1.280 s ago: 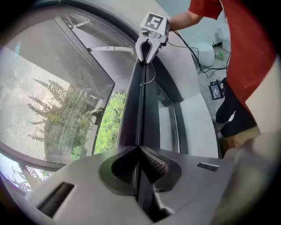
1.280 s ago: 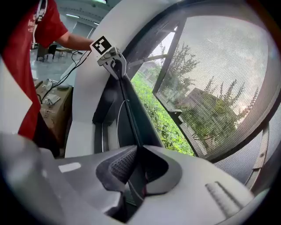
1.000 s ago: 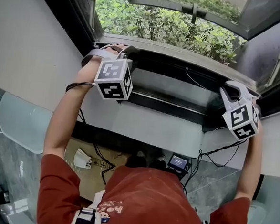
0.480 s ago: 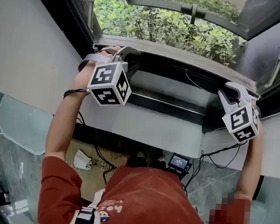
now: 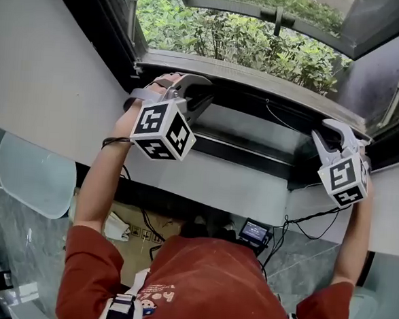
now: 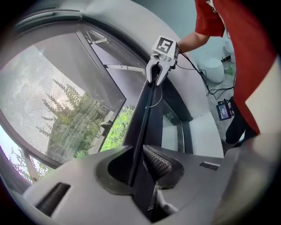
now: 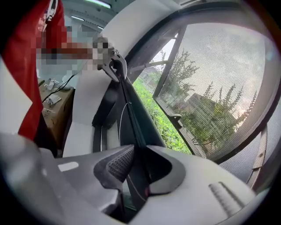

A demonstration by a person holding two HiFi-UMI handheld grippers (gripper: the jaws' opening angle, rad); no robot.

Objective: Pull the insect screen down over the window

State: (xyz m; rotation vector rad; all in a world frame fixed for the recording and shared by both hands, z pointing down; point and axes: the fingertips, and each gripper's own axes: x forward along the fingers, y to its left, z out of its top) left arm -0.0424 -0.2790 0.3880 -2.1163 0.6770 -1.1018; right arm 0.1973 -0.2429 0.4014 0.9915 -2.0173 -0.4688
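Left gripper view: left claw (image 6: 139,154) narrow on the dark screen bar (image 6: 147,105); right claw (image 7: 139,151) likewise.

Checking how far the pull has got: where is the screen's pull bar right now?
In the head view the pull bar runs across the window right beside the grey sill, clamped by the left gripper and the right gripper.

Cardboard box (image 5: 127,237) & small lit device (image 5: 254,231) w/ cables (image 5: 309,220) low down, green shrubs (image 5: 249,39) outside.
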